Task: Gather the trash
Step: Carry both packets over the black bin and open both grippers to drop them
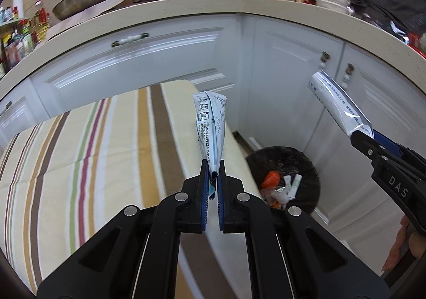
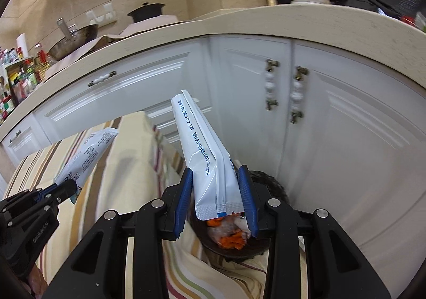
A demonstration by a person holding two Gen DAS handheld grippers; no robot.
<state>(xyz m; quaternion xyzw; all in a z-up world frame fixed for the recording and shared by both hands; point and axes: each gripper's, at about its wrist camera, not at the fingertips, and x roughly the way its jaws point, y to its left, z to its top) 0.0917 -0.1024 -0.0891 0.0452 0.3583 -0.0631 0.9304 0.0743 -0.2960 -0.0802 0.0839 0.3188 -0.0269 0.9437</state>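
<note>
With each gripper clamped on an empty sachet — the right gripper holding its packet directly over the bin, the left gripper pinching its packet beside it, above the striped table — carry both squarely over the bin's mouth before releasing.

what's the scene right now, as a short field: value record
left gripper: shut on a white wrapper, held above the striped tablecloth
right gripper: jaws close on either side of a long white packet; the right jaw touches it, the left side is unclear
bin: black-lined, on the floor beside the table, below both grippers
bin contents: orange scraps and small white wrappers
surroundings: white cabinets under a beige counter
task status: neither piece dropped yet
</note>
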